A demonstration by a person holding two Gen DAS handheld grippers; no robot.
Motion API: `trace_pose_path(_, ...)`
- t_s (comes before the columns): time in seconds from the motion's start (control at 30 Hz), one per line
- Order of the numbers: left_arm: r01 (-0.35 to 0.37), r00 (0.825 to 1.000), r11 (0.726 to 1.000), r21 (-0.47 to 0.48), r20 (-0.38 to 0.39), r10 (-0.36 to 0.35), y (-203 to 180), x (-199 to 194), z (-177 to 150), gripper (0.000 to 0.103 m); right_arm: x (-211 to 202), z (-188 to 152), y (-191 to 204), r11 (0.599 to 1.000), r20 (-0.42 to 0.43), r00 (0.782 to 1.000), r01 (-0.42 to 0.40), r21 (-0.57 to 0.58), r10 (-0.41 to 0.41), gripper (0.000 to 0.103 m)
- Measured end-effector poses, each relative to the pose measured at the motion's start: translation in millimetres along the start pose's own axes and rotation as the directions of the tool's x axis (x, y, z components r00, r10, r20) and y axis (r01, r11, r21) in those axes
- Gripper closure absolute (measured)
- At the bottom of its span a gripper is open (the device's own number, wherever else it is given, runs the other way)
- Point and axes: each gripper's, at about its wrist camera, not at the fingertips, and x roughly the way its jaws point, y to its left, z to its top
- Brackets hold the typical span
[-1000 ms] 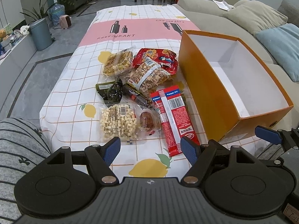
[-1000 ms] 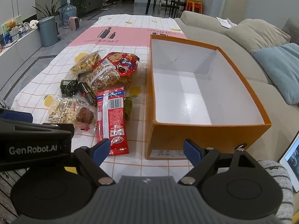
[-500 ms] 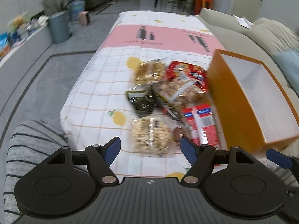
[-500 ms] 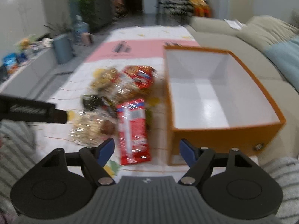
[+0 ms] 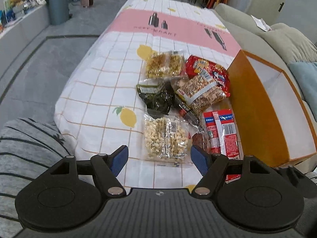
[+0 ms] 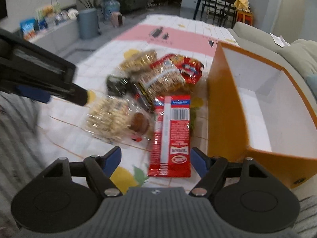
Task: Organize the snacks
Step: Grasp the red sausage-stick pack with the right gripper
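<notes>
Long red packet (image 6: 171,136), white stripe, barcode, apparently lying flat.

Left of the snack pile, the tabletop (image 5: 103,91) lies bare from the near edge to the far pink band, giving open passage. On the right the orange box (image 5: 255,107) walls off the pile; its near side wall stands just beside the red wrapper (image 6: 170,136). The box's top is open, its white inside unoccupied. Packets crowd together, touching or overlapping, with almost no gaps between them.
</notes>
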Motion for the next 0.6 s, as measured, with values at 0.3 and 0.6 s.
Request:
trace_pose_path(0.3,0.047,0.997,0.998,-0.038,-0.059,-0.049,4,20,6,0.019,54,-1,0,0.996,-0.113,0.991,0.076,0.05,-0.07,0.031)
trace_pose_path(0.6,0.07,0.994,0.997,-0.032,-0.086,-0.073,9,25,2,0.019,54,-1,-15,0.985,-0.099,0.994,0.061,0.164,-0.045,0.051)
